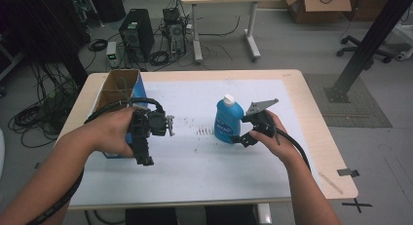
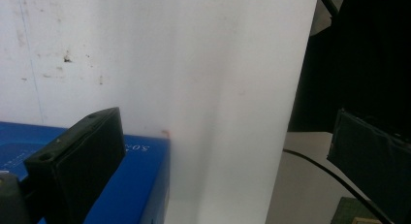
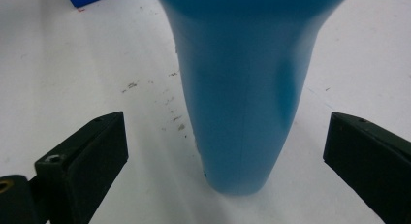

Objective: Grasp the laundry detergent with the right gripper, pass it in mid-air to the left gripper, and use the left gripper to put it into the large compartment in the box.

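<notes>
- We hold the right gripper (image 1: pixel 240 132) with its jaws spread wide, one on each side of the blue bottle (image 1: pixel 228 119), and neither jaw touches it
- In the right gripper view, the blue bottle (image 3: pixel 242 98) stands upright between our two black jaws, its base on the white mat (image 3: pixel 72 64) just ahead of the jaw tips, with a gap on both sides
- The bottle carries a white cap (image 1: pixel 228 99) and stands straight in front of the right gripper, close to the grey three-cornered plate (image 1: pixel 259 106) on top of it
- Small dark specks (image 1: pixel 204 131) mark the mat on the far side of the bottle from the right gripper
- We hold the left gripper (image 1: pixel 170 125) with its jaws wide apart and nothing between them
- In the left gripper view, a blue box (image 2: pixel 140 185) lies just behind one jaw, and bare white mat (image 2: pixel 194 64) spreads ahead of the jaws
- The open cardboard box with blue sides (image 1: pixel 119 88) sits behind and beside our left hand (image 1: pixel 114 130), well apart from the bottle
</notes>
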